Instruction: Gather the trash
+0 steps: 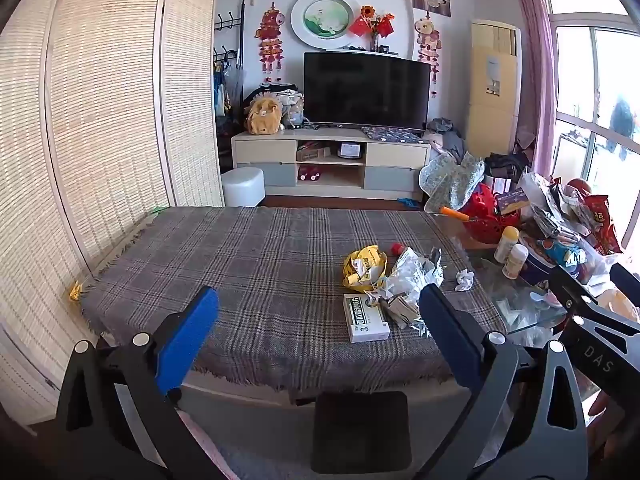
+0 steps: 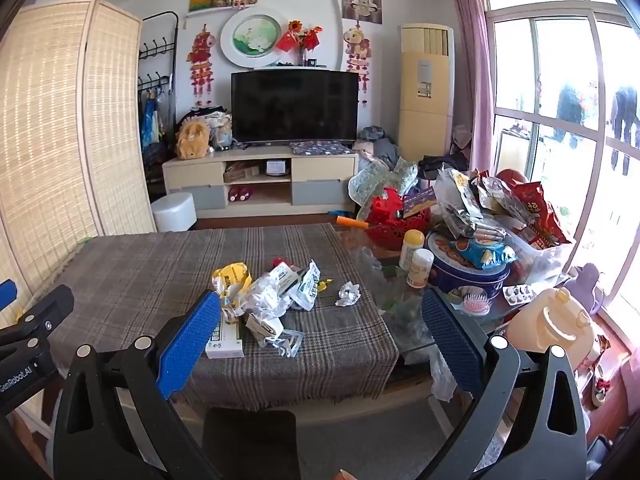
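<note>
A pile of trash lies on the plaid cloth: a yellow crumpled wrapper, clear and white plastic wrappers, a white-and-green carton and a small crumpled paper ball. In the right wrist view I see the same yellow wrapper, plastic wrappers, carton and paper ball. My left gripper is open and empty, held near the table's front edge, the pile just past its right finger. My right gripper is open and empty, also near the front edge.
The glass table part at right holds two bottles, a blue tin, snack bags, a red basket and a pink brush. A beige jug stands right. A dark chair back is below. A folding screen stands left.
</note>
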Demonstrator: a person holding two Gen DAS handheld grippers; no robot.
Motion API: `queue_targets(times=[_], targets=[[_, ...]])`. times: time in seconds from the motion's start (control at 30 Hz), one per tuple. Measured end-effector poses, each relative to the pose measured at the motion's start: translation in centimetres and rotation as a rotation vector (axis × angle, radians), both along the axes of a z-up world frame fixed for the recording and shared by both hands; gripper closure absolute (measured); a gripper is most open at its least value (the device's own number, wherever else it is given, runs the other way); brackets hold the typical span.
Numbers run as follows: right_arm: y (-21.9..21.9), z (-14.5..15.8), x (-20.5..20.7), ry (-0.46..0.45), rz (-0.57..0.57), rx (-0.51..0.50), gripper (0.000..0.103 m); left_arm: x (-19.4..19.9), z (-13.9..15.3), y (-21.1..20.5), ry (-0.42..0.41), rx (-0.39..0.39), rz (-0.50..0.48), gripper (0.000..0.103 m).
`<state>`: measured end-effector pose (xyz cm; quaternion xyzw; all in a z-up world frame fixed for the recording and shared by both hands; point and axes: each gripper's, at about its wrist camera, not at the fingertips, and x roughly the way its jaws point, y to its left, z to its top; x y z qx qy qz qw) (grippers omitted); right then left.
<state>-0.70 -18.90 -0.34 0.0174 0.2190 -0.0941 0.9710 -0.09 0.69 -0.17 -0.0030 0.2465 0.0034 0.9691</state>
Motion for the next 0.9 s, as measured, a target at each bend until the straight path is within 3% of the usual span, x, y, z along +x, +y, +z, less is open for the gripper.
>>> queue_targets(times=[0.9], targets=[[-0.1,0.9,-0.5,-0.014,-0.004,0.009,0.003,-0.3,1.0,-0.4,-0.022,0.004,-0.001,0.008]])
